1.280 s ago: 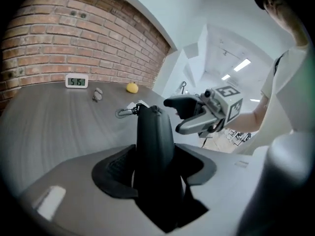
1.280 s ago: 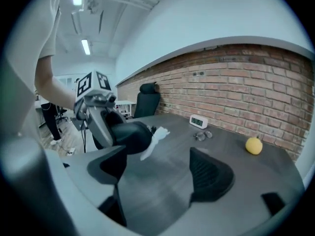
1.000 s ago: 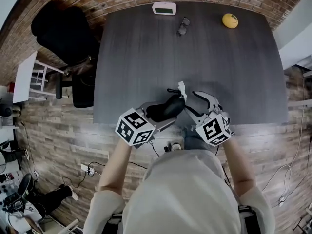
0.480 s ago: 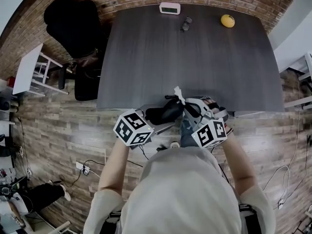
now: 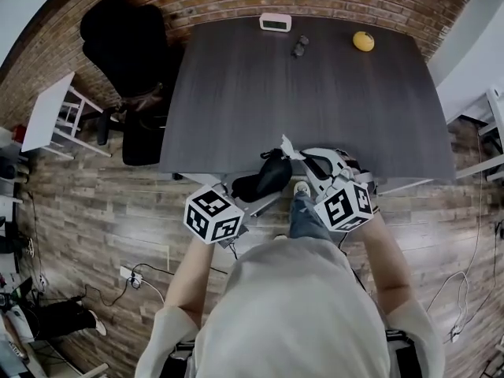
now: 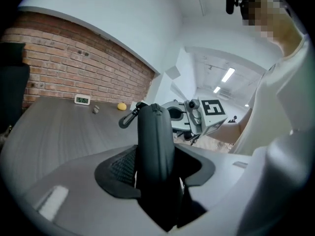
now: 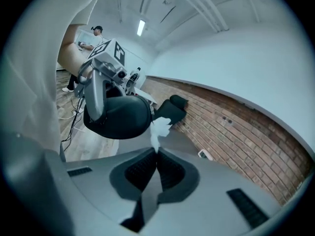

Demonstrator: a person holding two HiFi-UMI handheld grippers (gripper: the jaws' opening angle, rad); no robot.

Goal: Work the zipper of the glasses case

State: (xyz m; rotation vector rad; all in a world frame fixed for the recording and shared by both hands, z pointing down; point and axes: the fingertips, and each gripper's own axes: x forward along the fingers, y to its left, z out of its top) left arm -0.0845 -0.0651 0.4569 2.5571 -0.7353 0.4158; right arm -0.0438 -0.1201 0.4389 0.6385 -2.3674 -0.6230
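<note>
Right gripper view: fingers [image 7: 140,168] of the right gripper [image 7: 157,151] are pressed together, tips pinching a white pull tag [image 7: 156,129]. Tag sticks up from the tips and runs to the end of the black glasses case [image 7: 118,116].

Left gripper view: fingers [image 6: 120,168] of the left gripper [image 6: 155,166] are closing. The case stands upright between them and the pads are on both of its sides. It's held by its lower part, and the top end pokes out past the tips. A black clip [image 6: 129,118] hangs off the top end, on the left.

Head view: both grippers meet at the near edge of the table [image 5: 299,93], left one coming from lower left, right one from lower right. Case is in the air at that edge, not resting on the table, tilted, tag end toward the right gripper.

Far side of the table: white digital clock [image 5: 276,23], small dark object [image 5: 300,47] just beside it, can't tell what it is. Yellow round fruit [image 5: 363,41] sits further right. Black chair [image 5: 126,42] is off the table's left corner, on the wood floor [image 5: 102,235].
</note>
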